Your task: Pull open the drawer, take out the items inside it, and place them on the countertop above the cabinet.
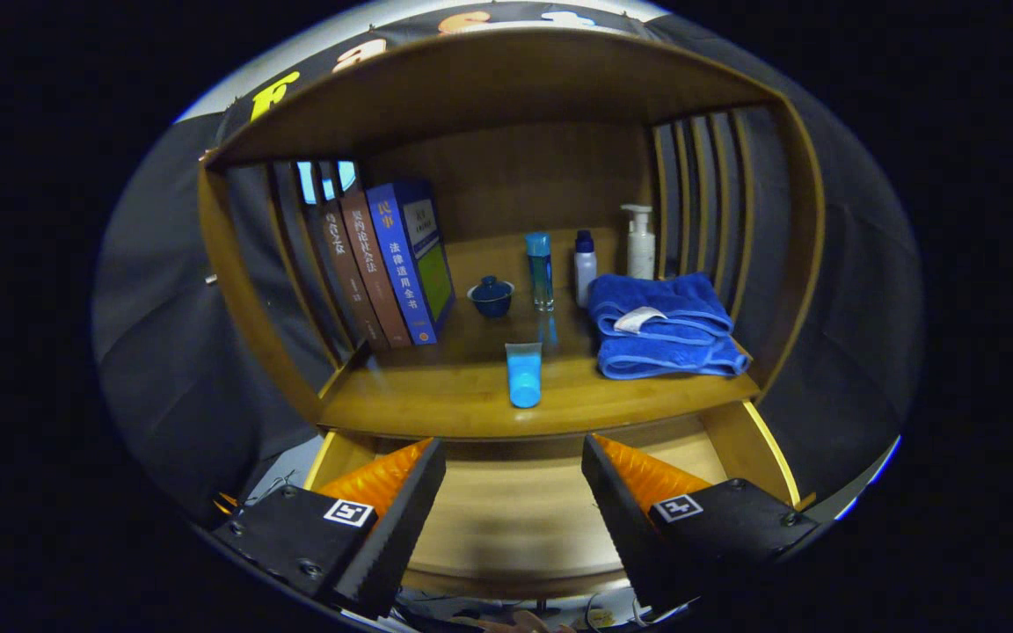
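Since the pull-out wooden drawer point(515, 514) under the gripper point(513, 505) looks bare where I can see it, the small blue squeeze tube point(524, 374) standing cap-down on the wooden countertop point(436, 396), just beyond the fingers, seems already moved. Jaws are spread wide, holding nothing. That tube's probably light, soft, a bit slick; I'd pinch the flat sides mid-body, gently.

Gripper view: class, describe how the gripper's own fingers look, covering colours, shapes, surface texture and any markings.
The gripper has two fingers, each a black wedge-shaped slab with a ribbed, sawtooth-textured inner pad. Behind each pad sits a ridged orange piece. Each finger is mounted on a black block held with screws, and each block carries a small square black-and-white marker. No cables are clearly visible on it.
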The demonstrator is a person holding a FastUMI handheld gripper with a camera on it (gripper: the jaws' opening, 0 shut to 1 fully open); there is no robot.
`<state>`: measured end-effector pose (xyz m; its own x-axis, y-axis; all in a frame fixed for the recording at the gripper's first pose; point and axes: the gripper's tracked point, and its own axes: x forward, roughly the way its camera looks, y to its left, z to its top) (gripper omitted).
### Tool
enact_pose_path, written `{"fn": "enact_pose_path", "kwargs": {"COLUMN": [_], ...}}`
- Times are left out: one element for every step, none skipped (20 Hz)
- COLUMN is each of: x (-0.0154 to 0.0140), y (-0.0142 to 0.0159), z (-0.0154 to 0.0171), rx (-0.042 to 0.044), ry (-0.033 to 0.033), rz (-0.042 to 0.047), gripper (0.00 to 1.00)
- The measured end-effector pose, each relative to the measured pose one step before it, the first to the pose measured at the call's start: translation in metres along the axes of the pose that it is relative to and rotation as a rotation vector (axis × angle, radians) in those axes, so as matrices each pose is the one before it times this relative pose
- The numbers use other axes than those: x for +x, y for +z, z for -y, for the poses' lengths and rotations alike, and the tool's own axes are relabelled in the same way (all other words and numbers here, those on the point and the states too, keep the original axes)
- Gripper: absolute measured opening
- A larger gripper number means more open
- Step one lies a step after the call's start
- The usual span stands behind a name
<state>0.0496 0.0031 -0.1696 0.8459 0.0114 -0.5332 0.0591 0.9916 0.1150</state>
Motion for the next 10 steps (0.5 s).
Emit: {"fn": "enact_pose_path", "kwargs": {"x": [-0.01373, -0.01205, -0.01017, -0.00860, -0.00615, -0.00197, -0.00446, -0.00200, -0.00053, 0.00121], "y": [-0.00737, -0.00934, -0.00984, -0.01016, -0.01099, -0.01042, -0.01361, -0.01233, -0.01313, -0.01053], "z": [0.00230, 0.00254, 0.00233, 0.00434, 0.00610, 0.00276, 0.00378, 0.00251, 0.00396, 0.00308], "rx": [0.01189, 0.00799, 0.00434, 0.00345, 0.00528, 0.00597, 0.00623, 0.00371, 0.00114, -0.00415], "ry": [-0.00269, -0.00207, 0.00055, -0.00662, -0.01044, -0.00571, -0.00512, -0.00392, -0.00781, -0.00645], "rz": [0.01546, 0.00646, 0.00106, 0.00406, 0.00535, -0.00116, -0.00868, -0.01162, -0.01513, -0.01433], "gripper": [0.99, 0.99, 0.99, 0.99, 0.99, 0.99, 0.99, 0.99, 0.99, 0.99]}}
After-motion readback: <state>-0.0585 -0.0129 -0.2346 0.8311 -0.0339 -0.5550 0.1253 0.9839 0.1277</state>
